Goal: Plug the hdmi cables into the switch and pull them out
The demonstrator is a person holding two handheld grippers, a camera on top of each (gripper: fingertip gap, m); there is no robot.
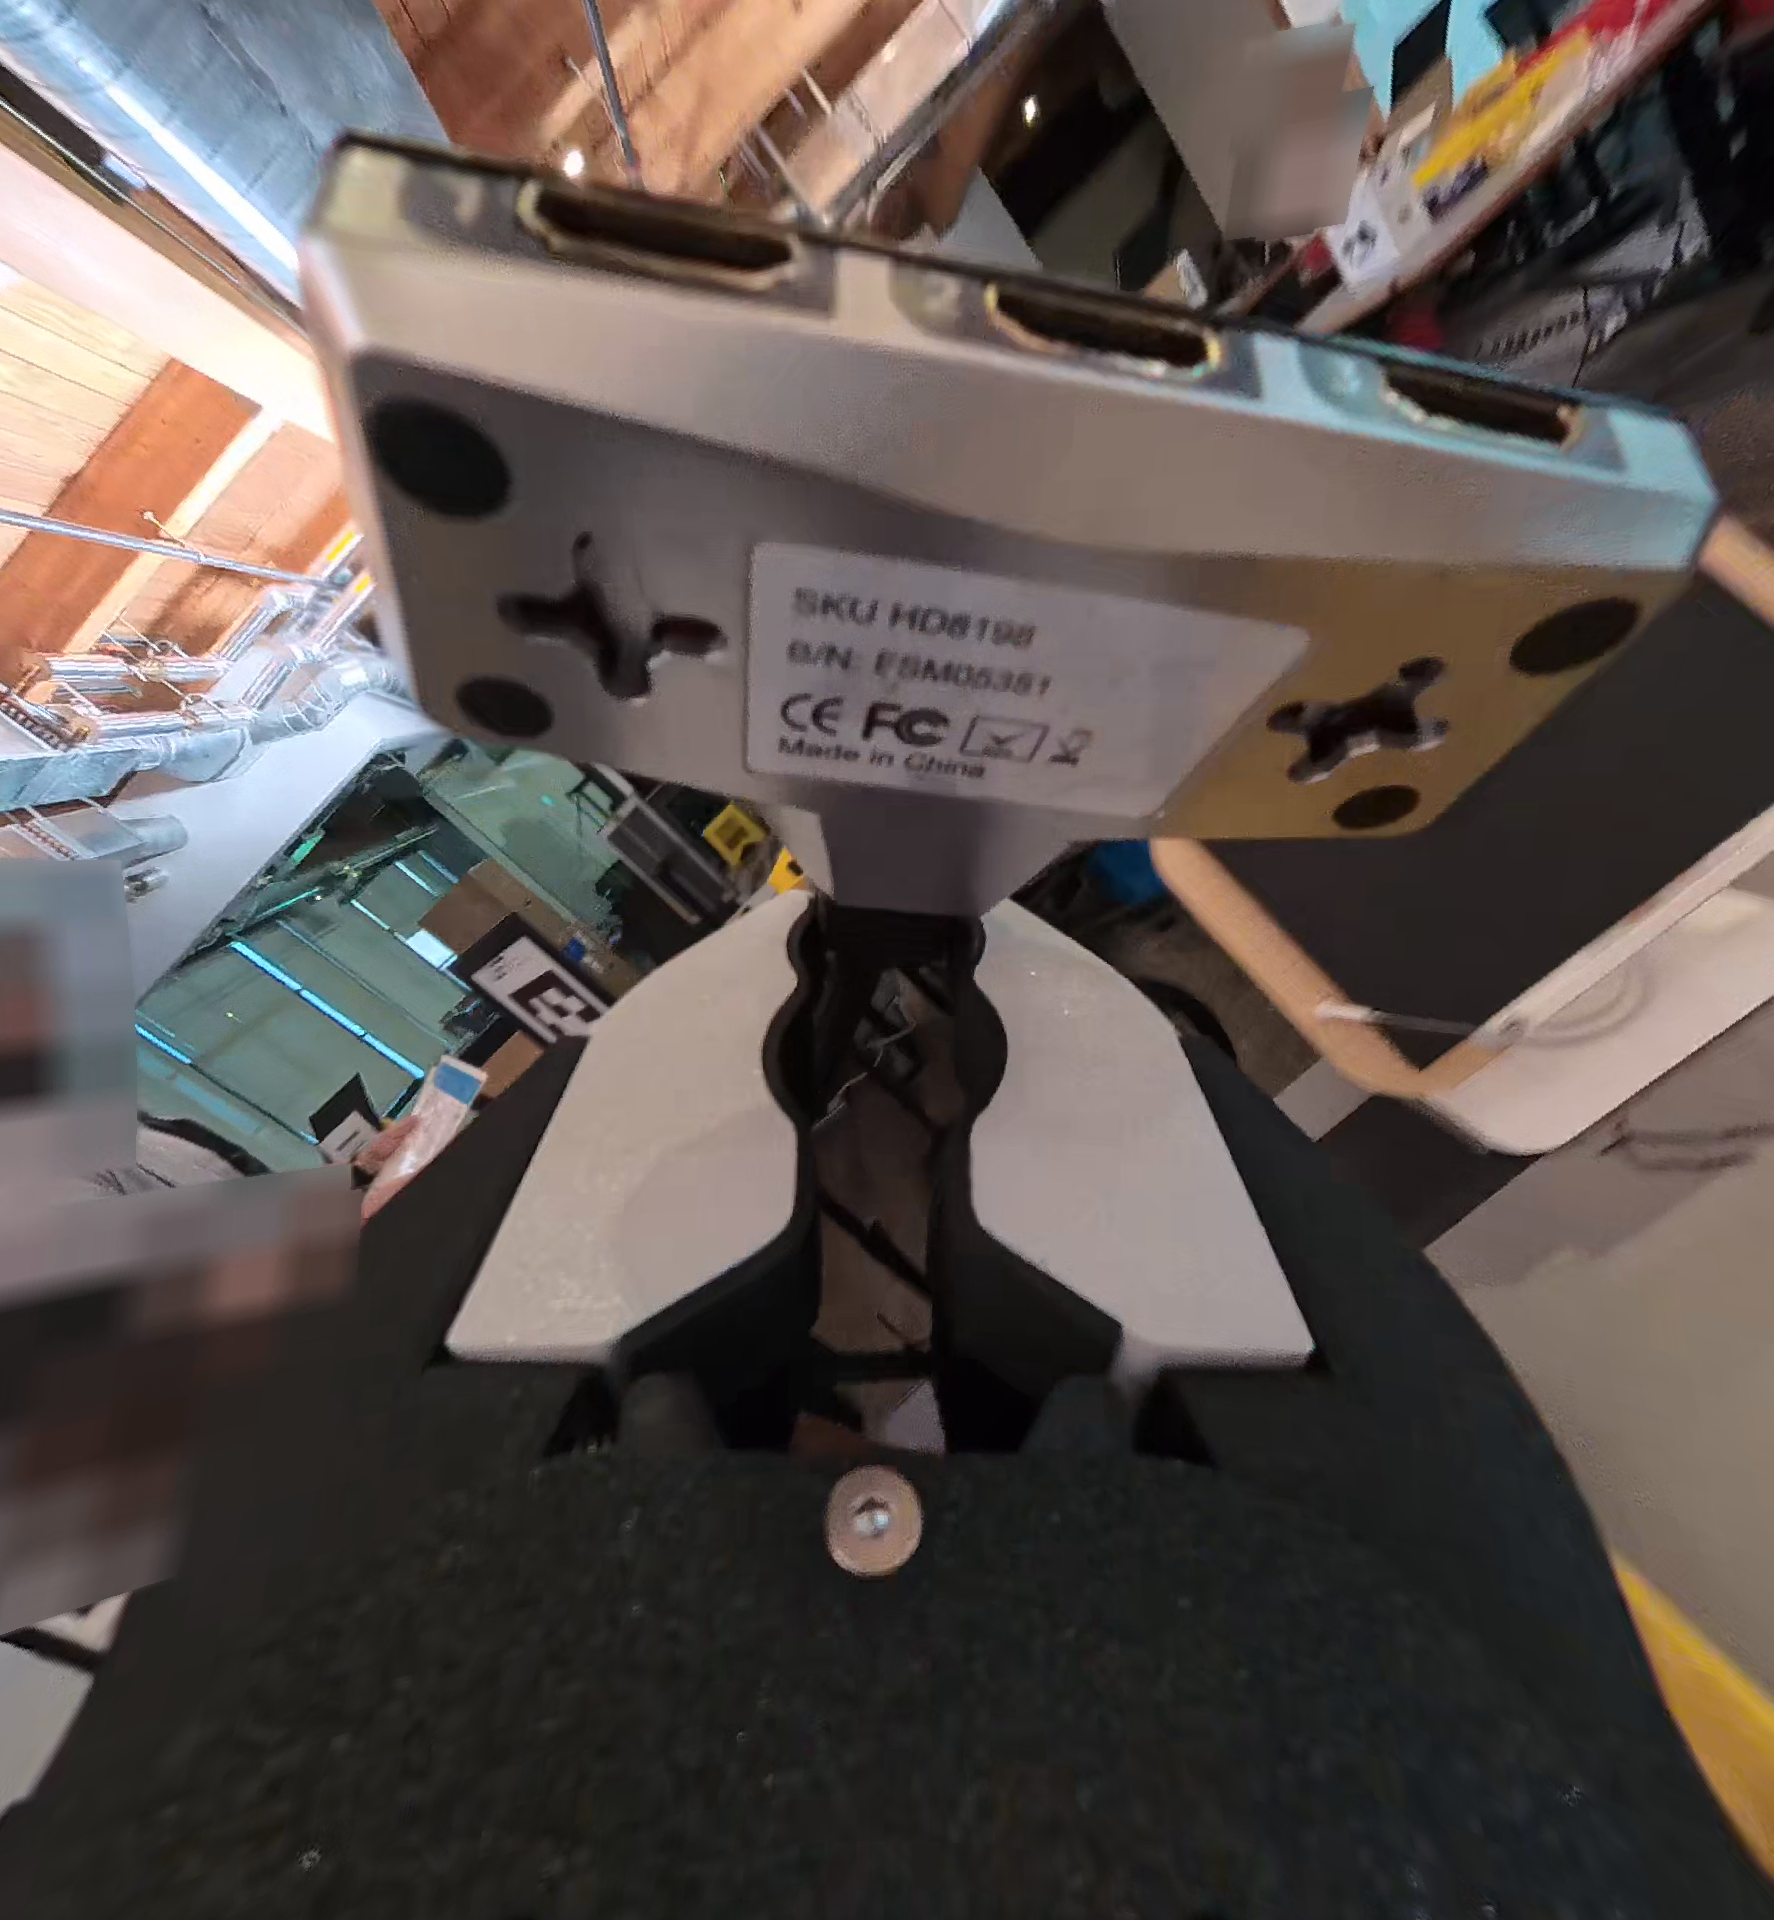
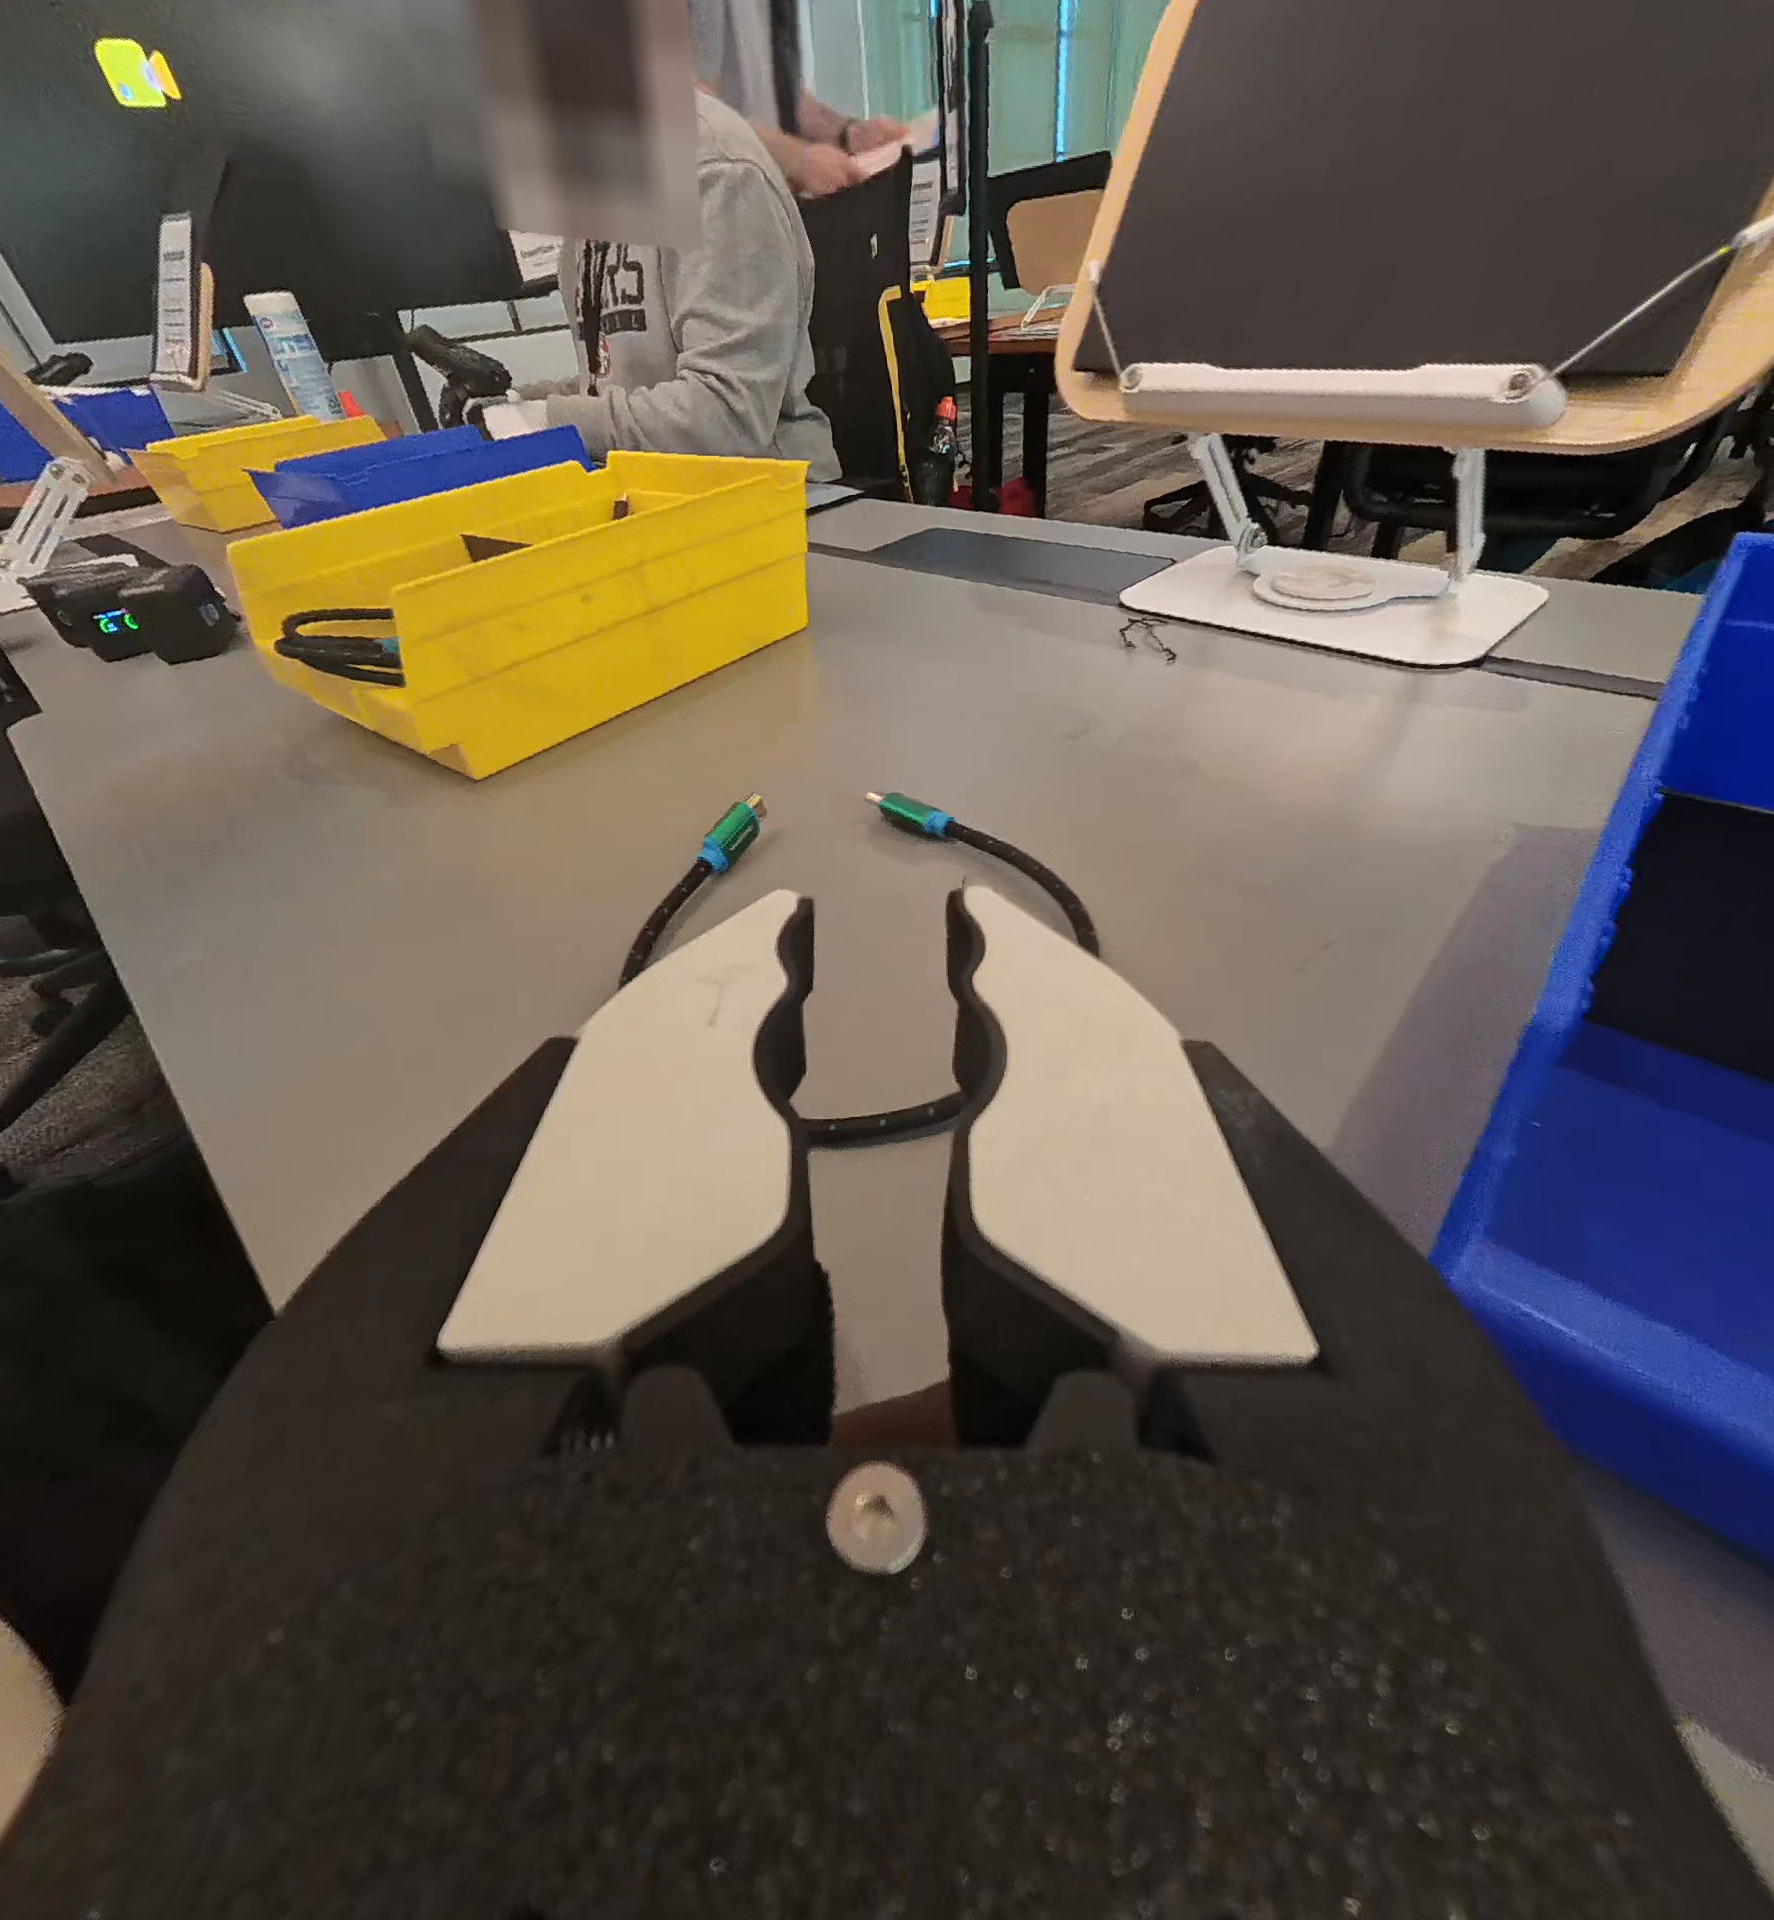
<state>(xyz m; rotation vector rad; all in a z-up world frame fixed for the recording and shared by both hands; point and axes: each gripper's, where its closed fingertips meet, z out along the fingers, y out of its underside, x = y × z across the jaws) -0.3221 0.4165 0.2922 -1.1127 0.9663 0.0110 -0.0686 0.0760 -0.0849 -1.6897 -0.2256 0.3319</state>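
A: Switch status? Where is it?

B: Up in the air, not on the counter. My left tongs are clamped narrow on its near edge, at a small tab or cable stub; I can't tell which. Underside with the sticker faces the camera, and the three ports on its far edge point away from me. I'd say it's held that way so a plug can go straight in.

A: Ports filled?

B: All three empty. Nothing plugged yet, as I judge it.

A: Right side?

B: My right tongs hang low over the counter, parted narrow, holding nothing. The HDMI cable lies in a U under them, its bend crossing between the fingers near their base. Both green plugs rest just beyond the tips, left plug and right plug, a little apart, ends pointing away from me.

A: Why there?

B: Lined up for a pick, I think. Either plug is close, but neither is between the tips yet.

A: Clutter?

B: Yellow bin far left with another coiled cable, blue bin near right, a tilted stand far right. All well apart from the plugs.
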